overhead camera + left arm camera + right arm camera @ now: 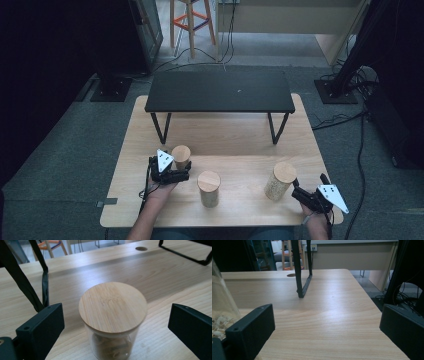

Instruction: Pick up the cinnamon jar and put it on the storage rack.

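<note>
My left claw (pixel 181 169) hung wide open over the small jar (pixel 180 156) at the left of the wooden table (pixel 235 140), its jaws standing clear on either side of the bamboo lid (pixel 112 307) without touching it. The middle jar (pixel 208 188) stood just to the right of that hand. Farther right, my right claw (pixel 295 187) was also open and holding nothing, just beside the tall jar (pixel 280 181), whose glass wall (pixel 220 302) sat outside its left jaw.

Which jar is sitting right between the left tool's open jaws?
The short jar at the left, the smallest. The left tool straddles it; the other two stand taller and farther right.
</note>
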Tool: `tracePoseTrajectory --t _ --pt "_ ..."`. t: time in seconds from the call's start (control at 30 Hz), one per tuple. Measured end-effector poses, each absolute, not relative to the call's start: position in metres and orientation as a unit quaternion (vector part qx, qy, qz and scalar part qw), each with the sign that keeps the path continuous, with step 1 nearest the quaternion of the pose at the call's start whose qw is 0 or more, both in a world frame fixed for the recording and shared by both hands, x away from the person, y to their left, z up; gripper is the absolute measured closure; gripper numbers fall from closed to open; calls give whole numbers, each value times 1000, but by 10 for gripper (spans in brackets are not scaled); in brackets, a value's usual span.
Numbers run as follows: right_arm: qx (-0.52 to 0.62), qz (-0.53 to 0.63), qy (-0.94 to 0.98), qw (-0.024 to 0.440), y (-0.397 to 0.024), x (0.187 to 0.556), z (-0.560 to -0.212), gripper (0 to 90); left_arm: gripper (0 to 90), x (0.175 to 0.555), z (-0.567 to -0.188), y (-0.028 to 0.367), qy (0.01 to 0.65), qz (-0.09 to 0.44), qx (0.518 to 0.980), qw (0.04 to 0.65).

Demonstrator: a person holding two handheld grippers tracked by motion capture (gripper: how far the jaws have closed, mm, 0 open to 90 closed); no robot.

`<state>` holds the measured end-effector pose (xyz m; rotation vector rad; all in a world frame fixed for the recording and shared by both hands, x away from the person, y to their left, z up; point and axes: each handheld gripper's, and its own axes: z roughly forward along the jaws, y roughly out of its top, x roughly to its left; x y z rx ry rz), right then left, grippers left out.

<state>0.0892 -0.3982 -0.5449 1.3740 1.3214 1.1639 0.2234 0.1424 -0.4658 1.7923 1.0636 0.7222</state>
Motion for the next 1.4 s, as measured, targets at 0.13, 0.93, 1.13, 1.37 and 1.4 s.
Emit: tracePoseTrajectory --t 0.13,0.93,1.13,1.37,1.4 --pt "554 470 530 437 -398 89 -545 0 8 230 -468 139 435 290 728 443" --pt "556 472 527 436 -400 89 -546 0 257 241 -475 135 444 281 730 437" --pt "555 473 527 437 -400 89 -546 0 257 241 -474 136 443 280 732 434" --pt "554 474 528 436 -400 88 -546 0 257 241 -469 136 439 284 739 425" --pt "553 474 528 436 -400 88 -546 0 257 241 -468 136 440 283 740 423"
